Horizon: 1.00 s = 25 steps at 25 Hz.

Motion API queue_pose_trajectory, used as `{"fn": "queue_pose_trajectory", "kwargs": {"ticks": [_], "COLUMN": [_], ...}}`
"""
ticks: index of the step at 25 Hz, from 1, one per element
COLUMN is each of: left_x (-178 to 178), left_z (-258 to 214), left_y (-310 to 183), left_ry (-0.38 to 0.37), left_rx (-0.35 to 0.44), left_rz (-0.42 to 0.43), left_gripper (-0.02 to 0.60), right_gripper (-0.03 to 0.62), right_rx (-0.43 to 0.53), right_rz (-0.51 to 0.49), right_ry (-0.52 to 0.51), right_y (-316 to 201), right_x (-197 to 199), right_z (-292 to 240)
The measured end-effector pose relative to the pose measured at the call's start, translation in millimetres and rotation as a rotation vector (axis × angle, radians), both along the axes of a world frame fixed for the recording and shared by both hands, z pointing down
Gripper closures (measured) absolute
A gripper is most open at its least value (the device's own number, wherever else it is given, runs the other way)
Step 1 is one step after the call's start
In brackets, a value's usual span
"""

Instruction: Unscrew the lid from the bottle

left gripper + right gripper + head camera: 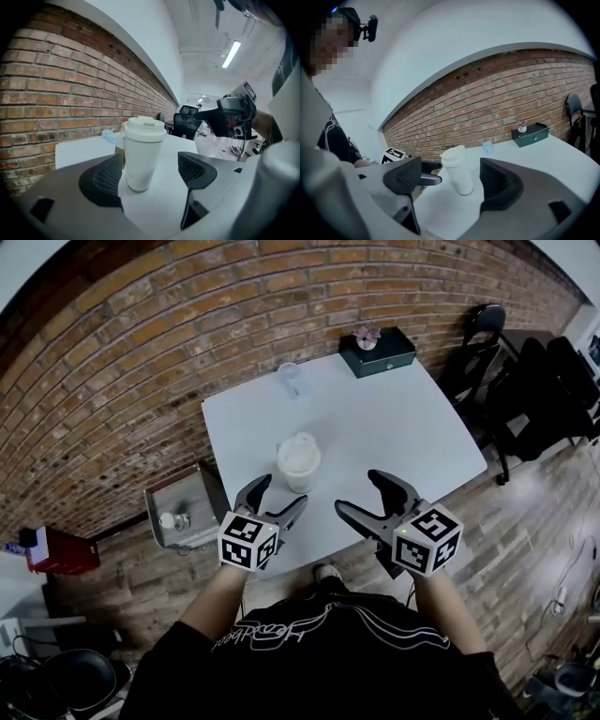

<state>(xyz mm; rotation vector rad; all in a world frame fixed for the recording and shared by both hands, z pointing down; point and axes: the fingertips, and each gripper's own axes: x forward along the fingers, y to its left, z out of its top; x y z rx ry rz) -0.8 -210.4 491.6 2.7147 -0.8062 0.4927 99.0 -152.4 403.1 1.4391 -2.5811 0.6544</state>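
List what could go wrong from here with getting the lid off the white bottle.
1. The left gripper and right gripper are both open and off the bottle, which stands free near the table's edge. A stray jaw could knock it over or off.
2. Its body looks smooth, so a loose grip might let it spin with the lid.

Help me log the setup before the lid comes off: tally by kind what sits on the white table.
White lidded bottle: 1
Small clear cup: 1
Dark green box: 1
Small pink flower pot, on the box: 1
Total: 4
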Motion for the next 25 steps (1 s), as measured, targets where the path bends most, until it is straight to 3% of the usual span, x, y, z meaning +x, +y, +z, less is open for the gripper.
{"fn": "queue_pose_trajectory", "kwargs": {"ticks": [10,14,25], "left_x": [26,29,35], "left_z": [15,19,23], "left_y": [-25,-33,-44], "left_ry": [-0.004,0.010,0.056], "left_rx": [0.047,0.055,0.101], "left_rz": [-0.055,-0.081,-0.138], "left_gripper": [0.200,0.199,0.201], "right_gripper": [0.223,0.185,0.174], "right_rx": [0.022,0.037,0.089], "right_rz": [-0.288,-0.374,-0.480], "right_ry": [0.085,0.080,0.210], "right_y": [-57,-69,-98], "right_x": [-28,-44,-73], "right_z": [6,14,31]}}
